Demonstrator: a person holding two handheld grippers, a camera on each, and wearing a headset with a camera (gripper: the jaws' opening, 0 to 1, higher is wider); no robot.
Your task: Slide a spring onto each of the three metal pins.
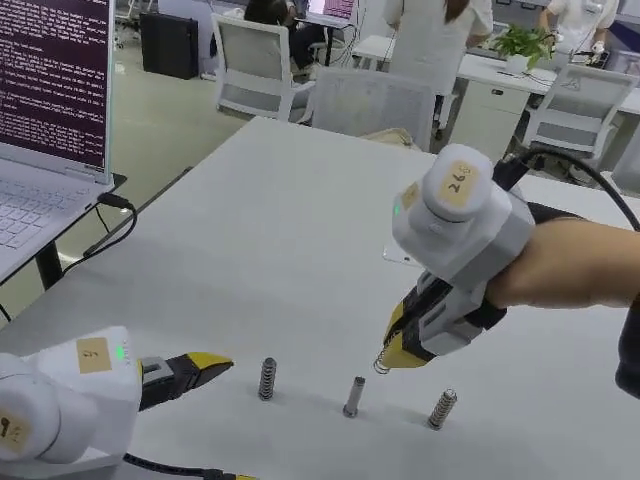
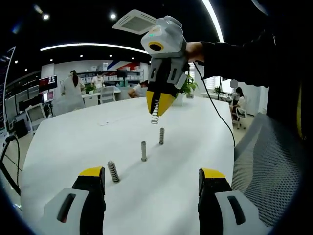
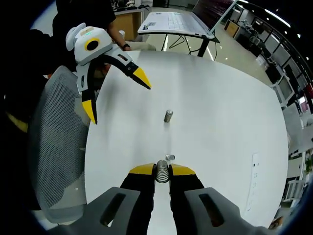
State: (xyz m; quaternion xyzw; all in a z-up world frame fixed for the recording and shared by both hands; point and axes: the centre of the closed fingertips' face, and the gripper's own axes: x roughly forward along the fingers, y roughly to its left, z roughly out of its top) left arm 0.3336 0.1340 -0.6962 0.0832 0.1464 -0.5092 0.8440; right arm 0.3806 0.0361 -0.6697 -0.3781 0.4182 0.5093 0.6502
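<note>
At the far left an open laptop (image 1: 40, 170) sits just past the edge of the white bench (image 1: 270, 220). The left tongs (image 1: 207, 366) are held low over the near part of the bench. They are released, and their yellow tips stand wide apart in the left gripper view. Just right of them stands the left pin (image 1: 268, 362), with the first spring (image 1: 267, 383) around it. The middle pin (image 1: 353, 396) is bare. Above it and slightly right, clear of the bench, the right tongs (image 1: 398, 352) are clenched on the loose spring (image 1: 381, 362). Its lower end hangs near that pin without touching it. Farthest right, the right pin (image 1: 449, 395) leans, wearing the second spring (image 1: 440, 412).
</note>
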